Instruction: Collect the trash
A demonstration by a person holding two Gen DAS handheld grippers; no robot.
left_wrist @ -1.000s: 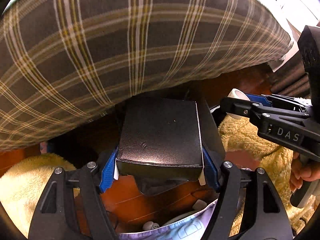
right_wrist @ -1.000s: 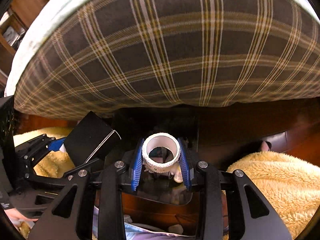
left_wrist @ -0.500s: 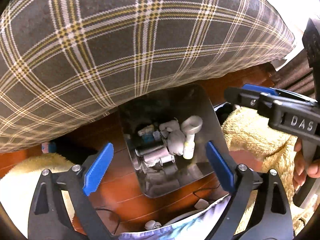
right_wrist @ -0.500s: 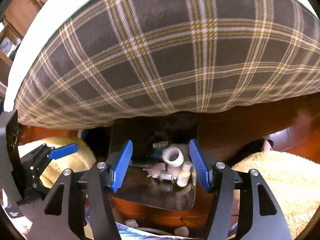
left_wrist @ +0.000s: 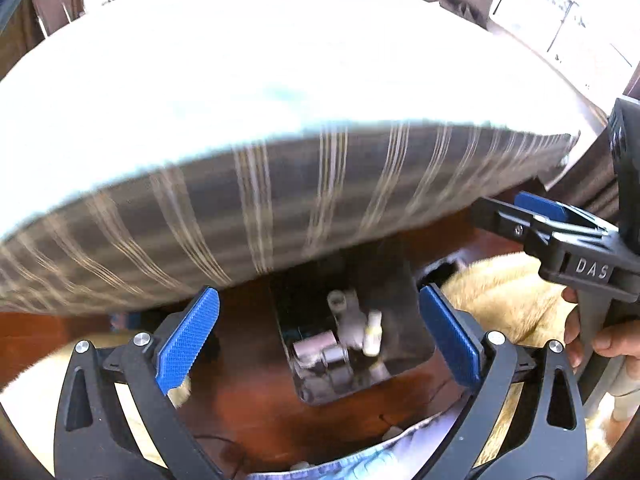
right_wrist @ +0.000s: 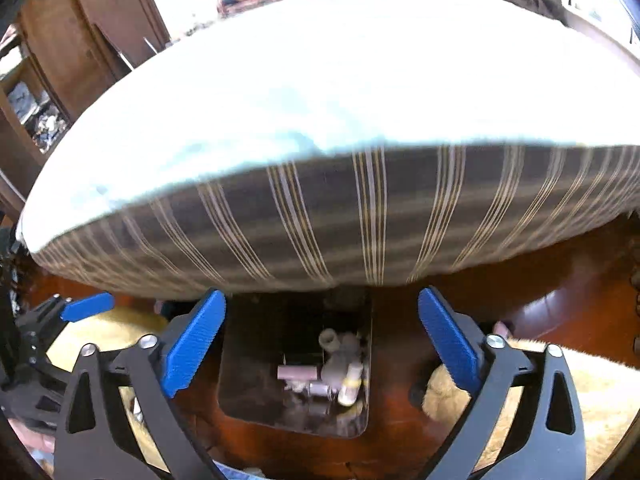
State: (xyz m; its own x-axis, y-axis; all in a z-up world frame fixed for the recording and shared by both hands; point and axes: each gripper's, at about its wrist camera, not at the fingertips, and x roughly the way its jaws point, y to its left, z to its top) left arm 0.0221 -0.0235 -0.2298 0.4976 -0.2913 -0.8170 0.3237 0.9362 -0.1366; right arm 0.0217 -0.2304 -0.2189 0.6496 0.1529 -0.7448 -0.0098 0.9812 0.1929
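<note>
Wood floor (right_wrist: 400, 420); dark bin (right_wrist: 248, 380) holds pale trash (right_wrist: 336, 368); both claws opening, empty.

Both pictures are blurry and bend at the edges. Bright light from the window (left_wrist: 560, 12) makes the top of the bed (right_wrist: 340, 80) glow white. Under the bed edge, the bin (right_wrist: 240, 360) sits in dark shadow.
</note>
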